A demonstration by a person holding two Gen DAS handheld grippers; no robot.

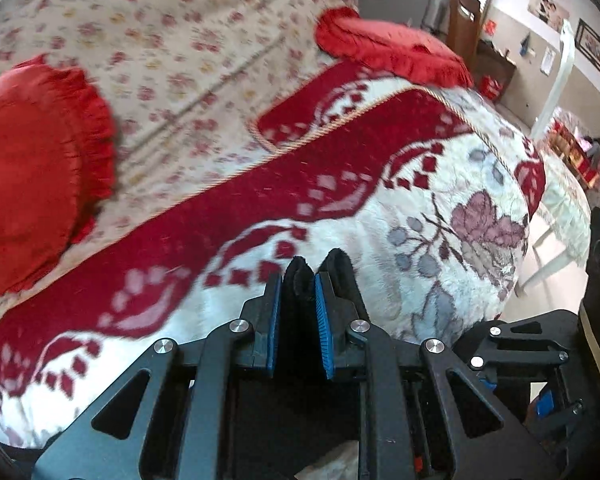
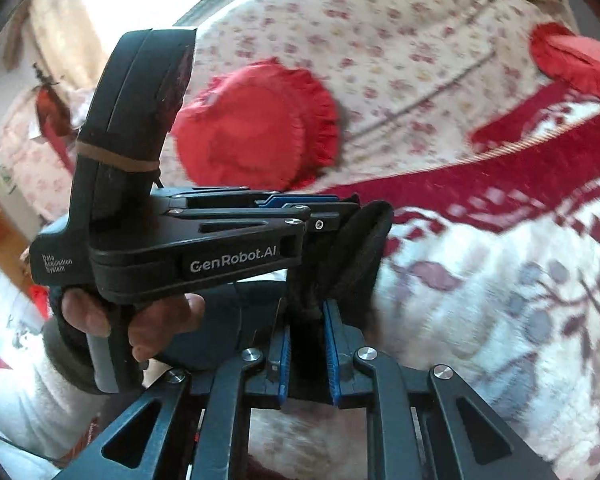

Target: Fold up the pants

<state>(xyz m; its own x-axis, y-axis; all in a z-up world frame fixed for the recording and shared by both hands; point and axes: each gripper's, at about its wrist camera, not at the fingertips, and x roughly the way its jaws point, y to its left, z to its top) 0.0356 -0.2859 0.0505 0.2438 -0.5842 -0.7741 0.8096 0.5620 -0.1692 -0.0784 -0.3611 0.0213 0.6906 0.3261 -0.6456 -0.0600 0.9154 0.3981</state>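
While my left wrist camera looks out over the bed, my left gripper [image 1: 298, 276] pinches a fold of the black pants [image 1: 300, 280] between its blue pads [image 1: 322, 320], the jaws drawn in close around the cloth. Dark fabric fills the narrow gap and pokes out just past the fingertips, bunched into two small humps. Below it lies the red and white blanket [image 1: 380, 220] with its leaf pattern; farther back sit two red cushions [image 1: 32, 176] on a flowered sheet [image 1: 160, 40]. At the lower right edge I see part of my right gripper [image 1: 520, 360], just beside the left one. No writing is readable in this view.

From the right wrist camera, my right gripper [image 2: 306, 328] is likewise clamped on the pants [image 2: 360, 248], its blue pads [image 2: 332, 352] squeezing black cloth that rises from between them. That same bunch runs up and to the left into the tip of my left gripper [image 2: 332, 220], which crosses the view sideways, so the two grippers meet on one wad of fabric. My left hand [image 2: 140, 320] wraps the handle. On the left gripper's side I read "GenRobot.AI" in pale letters, and on its rear block small print reading "Data Acquisition System". A brown band circles the upright part above the handle. The blanket [image 2: 500, 300] and one red cushion [image 2: 252, 124] lie beyond.
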